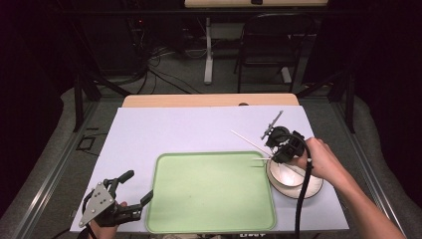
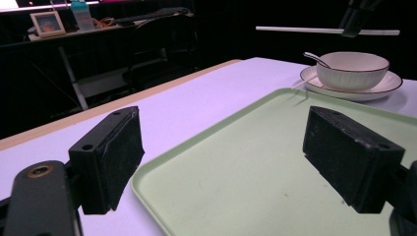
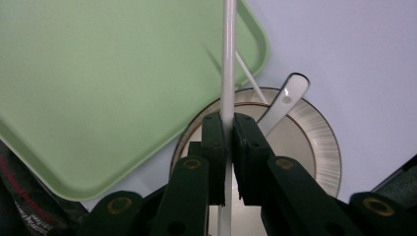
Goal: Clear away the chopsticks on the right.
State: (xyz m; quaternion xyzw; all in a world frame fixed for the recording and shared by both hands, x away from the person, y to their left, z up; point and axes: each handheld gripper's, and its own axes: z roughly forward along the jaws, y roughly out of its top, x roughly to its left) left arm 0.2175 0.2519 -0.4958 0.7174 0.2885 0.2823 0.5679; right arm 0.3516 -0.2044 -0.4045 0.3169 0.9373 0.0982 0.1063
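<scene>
nearby, green tray beside bowl, spoon inside

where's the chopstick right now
The chopstick is clamped in the right gripper, held in the air above the bowl, right of the green tray.

a tray is lying mid-table; to its right a bowl is sitting on a plate, a spoon resting in the bowl.
</scene>
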